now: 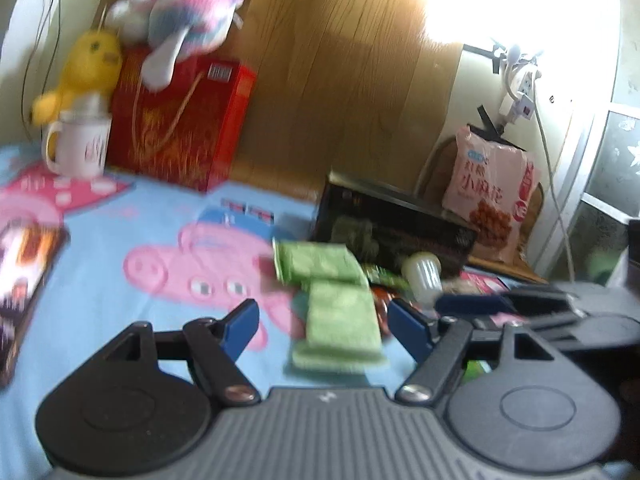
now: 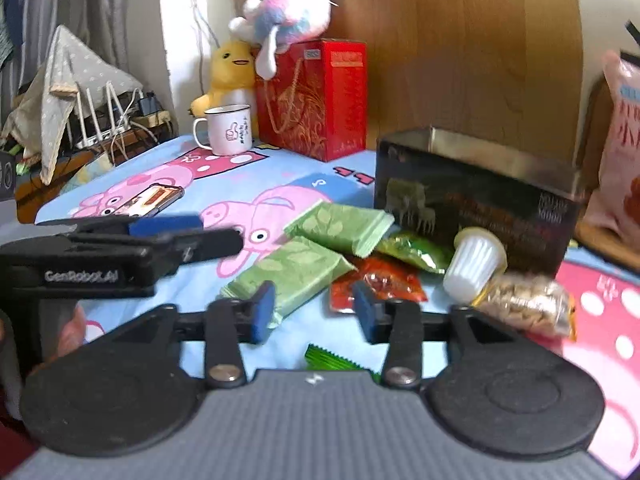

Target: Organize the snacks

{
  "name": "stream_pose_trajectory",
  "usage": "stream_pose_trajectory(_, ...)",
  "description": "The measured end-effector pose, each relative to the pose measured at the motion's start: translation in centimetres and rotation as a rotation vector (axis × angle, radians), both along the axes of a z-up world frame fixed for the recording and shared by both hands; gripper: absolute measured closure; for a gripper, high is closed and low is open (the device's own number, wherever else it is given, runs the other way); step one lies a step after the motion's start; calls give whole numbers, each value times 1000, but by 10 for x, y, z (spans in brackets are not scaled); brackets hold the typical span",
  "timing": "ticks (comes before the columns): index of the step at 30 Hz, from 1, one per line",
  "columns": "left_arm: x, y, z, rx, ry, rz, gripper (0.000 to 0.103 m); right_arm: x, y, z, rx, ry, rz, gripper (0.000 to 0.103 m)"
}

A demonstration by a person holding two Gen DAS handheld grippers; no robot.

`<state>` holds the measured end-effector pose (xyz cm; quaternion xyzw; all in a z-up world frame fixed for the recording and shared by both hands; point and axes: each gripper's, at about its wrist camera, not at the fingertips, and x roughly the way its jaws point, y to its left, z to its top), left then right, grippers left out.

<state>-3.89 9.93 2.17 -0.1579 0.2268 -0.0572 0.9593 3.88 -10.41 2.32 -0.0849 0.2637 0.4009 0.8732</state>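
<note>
Two pale green packets (image 2: 340, 226) (image 2: 290, 276) lie crossed on the cartoon-print sheet beside a red packet (image 2: 376, 282), a green foil packet (image 2: 416, 252), a white jelly cup (image 2: 474, 266) and a bag of nuts (image 2: 528, 306). Behind them stands an open dark tin box (image 2: 480, 200). My right gripper (image 2: 314, 312) is open, its tips hovering over the near green packet's end and the red packet. My left gripper (image 1: 326, 330) is open too, with the near green packet (image 1: 340, 320) lying between its fingers, unpressed. Each gripper shows in the other's view.
A pink snack bag (image 1: 492, 196) leans on the wall to the right of the tin. At the back left stand a red gift bag (image 2: 316, 100), a white mug (image 2: 228, 130) and plush toys (image 2: 288, 12). A flat dark box (image 1: 24, 272) lies at the left. A small green wrapper (image 2: 336, 360) lies near.
</note>
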Motion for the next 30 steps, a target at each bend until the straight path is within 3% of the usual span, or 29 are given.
stream_pose_trajectory(4, -13, 10, -4, -65, 50, -41, 32, 20, 4, -6, 28, 73, 2, 48)
stream_pose_trajectory(8, -14, 26, -5, -109, 73, 6, 33, 30, 6, -15, 101, 207, -20, 48)
stream_pose_trajectory(11, -10, 39, -4, -171, 74, 34, 33, 24, 8, -18, 116, 233, -11, 48)
stream_pose_trajectory(15, 7, 41, -2, -180, 92, 36, 33, 8, 17, -22, 65, 200, 48, 47)
stream_pose_trajectory(21, 34, 21, -5, -129, 145, -36, 33, -9, 35, -30, -39, 104, 92, 43)
stream_pose_trajectory(25, 50, 6, -14, -116, 195, -96, 33, -10, 37, -31, -64, 64, 101, 42)
stream_pose_trajectory(30, 49, -8, -13, -34, 179, -98, 30, -16, 36, -37, -66, 7, 99, 38)
